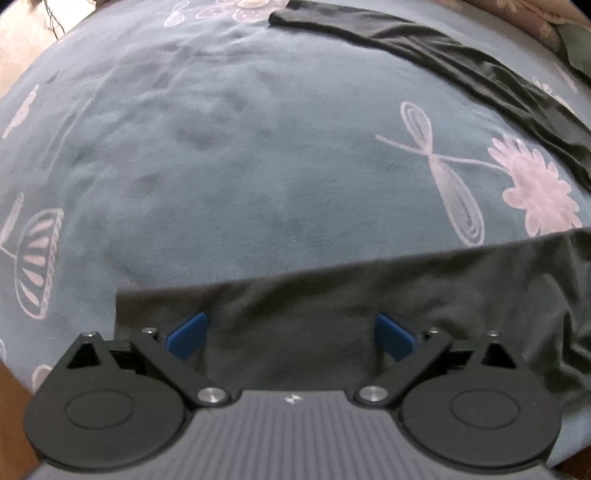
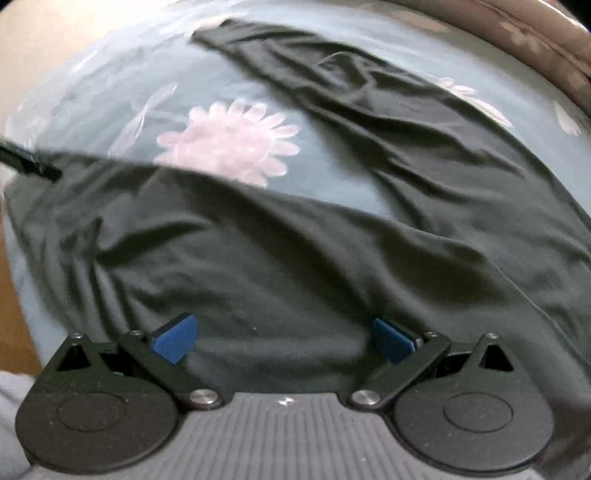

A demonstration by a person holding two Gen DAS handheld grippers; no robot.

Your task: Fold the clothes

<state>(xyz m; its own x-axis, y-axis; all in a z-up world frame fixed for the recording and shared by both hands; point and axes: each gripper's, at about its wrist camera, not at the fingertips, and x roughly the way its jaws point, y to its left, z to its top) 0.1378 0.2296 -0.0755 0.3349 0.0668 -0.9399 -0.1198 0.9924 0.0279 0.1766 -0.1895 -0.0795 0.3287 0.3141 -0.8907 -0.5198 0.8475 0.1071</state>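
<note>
A dark grey garment (image 1: pixel 332 306) lies spread on a blue-grey floral bedspread (image 1: pixel 229 166). One part of it lies under my left gripper (image 1: pixel 290 338), whose blue pads stand wide apart, open, over the cloth's near left corner. A second strip of the garment (image 1: pixel 461 70) runs diagonally across the far right. In the right wrist view the same garment (image 2: pixel 295 266) fills the lower half and a wrinkled strip (image 2: pixel 388 110) stretches toward the far side. My right gripper (image 2: pixel 286 339) is open just above the cloth, nothing between its pads.
The bedspread (image 2: pixel 110 92) carries pink flower and dragonfly prints. A brownish patterned cushion or blanket (image 2: pixel 535 33) borders the far right edge. A thin dark object (image 2: pixel 26 158) pokes in at the left of the right wrist view. Floor (image 1: pixel 22 40) shows beyond the bed's left edge.
</note>
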